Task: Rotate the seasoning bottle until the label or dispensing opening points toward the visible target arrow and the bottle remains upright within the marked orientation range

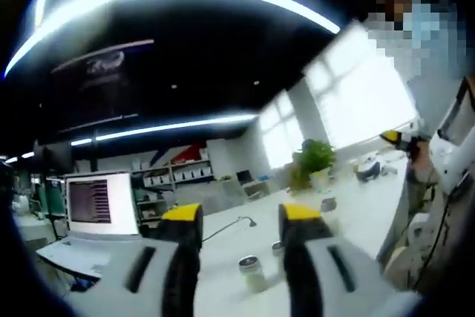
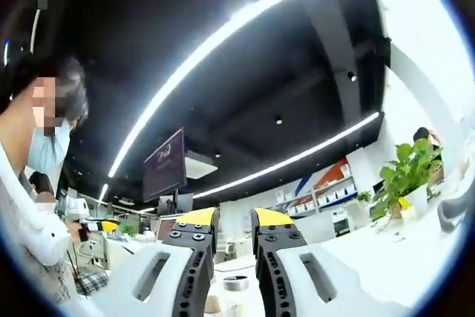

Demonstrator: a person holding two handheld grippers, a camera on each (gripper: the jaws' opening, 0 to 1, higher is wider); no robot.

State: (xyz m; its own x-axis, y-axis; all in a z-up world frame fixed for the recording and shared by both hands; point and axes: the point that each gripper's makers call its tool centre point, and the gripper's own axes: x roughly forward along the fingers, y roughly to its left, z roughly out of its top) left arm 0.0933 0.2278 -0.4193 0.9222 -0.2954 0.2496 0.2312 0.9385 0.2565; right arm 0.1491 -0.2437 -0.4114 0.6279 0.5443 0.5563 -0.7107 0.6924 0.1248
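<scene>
A small seasoning bottle (image 1: 251, 271) with a metal cap stands upright on the white table (image 1: 356, 217), just beyond my left gripper (image 1: 241, 217) and between the lines of its jaws. The left jaws are yellow-tipped, wide apart, and hold nothing. In the right gripper view the same kind of metal-capped bottle (image 2: 236, 283) shows low in the narrow gap of my right gripper (image 2: 234, 217). Those jaws stand a little apart and do not appear to touch it. I see no label and no arrow mark.
An open laptop (image 1: 100, 206) sits at the left of the table, with a second small jar (image 1: 277, 246) and a potted plant (image 1: 317, 159) behind. A person (image 1: 445, 161) stands at the right holding a yellow-tipped tool (image 1: 392, 137). A person (image 2: 37, 206) is at the left.
</scene>
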